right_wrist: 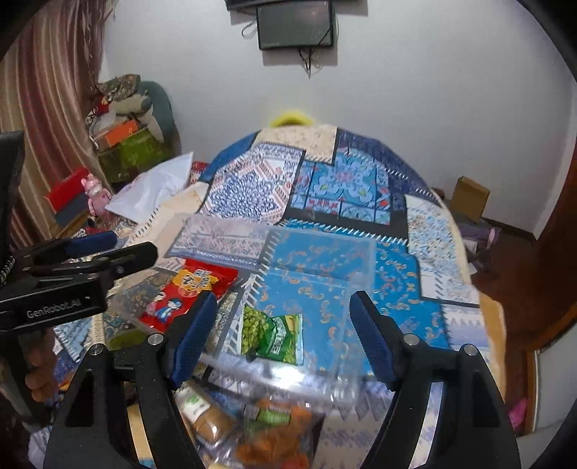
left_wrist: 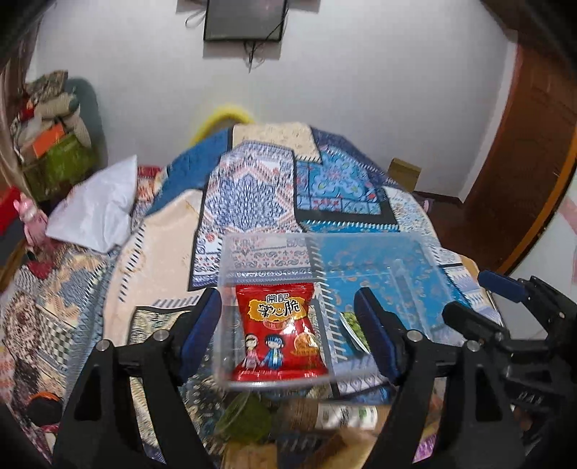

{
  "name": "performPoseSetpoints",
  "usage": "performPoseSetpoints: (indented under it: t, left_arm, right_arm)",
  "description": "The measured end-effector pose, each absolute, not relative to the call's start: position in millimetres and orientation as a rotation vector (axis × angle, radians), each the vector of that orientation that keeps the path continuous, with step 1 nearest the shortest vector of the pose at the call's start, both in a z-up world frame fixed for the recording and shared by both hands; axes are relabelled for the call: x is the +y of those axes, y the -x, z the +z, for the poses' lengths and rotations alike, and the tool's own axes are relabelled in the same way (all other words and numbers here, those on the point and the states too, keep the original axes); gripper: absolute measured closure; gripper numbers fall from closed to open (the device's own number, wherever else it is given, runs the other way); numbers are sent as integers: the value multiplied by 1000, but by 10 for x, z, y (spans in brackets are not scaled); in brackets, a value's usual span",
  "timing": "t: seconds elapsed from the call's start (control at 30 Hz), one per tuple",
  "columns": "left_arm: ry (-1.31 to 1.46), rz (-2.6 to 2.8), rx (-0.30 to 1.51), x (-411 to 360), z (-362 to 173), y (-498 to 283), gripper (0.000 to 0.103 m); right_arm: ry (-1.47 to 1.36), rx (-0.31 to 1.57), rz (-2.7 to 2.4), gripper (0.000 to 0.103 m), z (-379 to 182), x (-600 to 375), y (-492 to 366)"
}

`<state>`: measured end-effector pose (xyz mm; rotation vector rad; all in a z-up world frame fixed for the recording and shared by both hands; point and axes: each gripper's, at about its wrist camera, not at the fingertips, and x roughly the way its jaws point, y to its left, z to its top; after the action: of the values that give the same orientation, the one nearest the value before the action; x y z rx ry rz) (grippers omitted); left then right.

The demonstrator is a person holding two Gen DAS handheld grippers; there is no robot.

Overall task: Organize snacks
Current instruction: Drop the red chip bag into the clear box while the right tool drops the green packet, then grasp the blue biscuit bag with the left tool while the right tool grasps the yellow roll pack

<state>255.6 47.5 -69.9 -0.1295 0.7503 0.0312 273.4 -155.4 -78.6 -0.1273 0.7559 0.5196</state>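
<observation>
Clear plastic box on patchwork-covered surface, holding red snack packet and green snack packet. Left claw and right claw open, gripping nothing.

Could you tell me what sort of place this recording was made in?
Probably a lived-in room at home: a round table under a patchwork blue patterned cloth, a dark wall-mounted screen, and a brown wooden door.
</observation>
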Motion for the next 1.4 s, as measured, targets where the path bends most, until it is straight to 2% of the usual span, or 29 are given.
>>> performPoseSetpoints:
  t: [0.23, 0.43, 0.7, 0.97, 1.23, 1.4]
  left_arm:
    - [74, 11, 696, 458, -420, -1945, 19]
    - [61, 19, 705, 532, -447, -1498, 15]
    - [101, 45, 798, 717, -850, -1106, 14]
    - [126, 22, 912, 751, -1419, -859, 14]
    - [140, -9, 959, 734, -1700, -792, 14]
    - [140, -12, 958, 720, -1781, -843, 6]
  right_arm:
    - [126, 691, 514, 30, -526, -1741, -2314]
    - [115, 676, 522, 26, -479, -1859, -2030]
    - [134, 718, 504, 25, -685, -1957, -1734]
    - [142, 834, 515, 25, -1142, -1934, -1435]
    - [139, 949, 507, 24, -1537, -1746, -1422]
    - [166, 976, 498, 10, -1653, -1624, -1417]
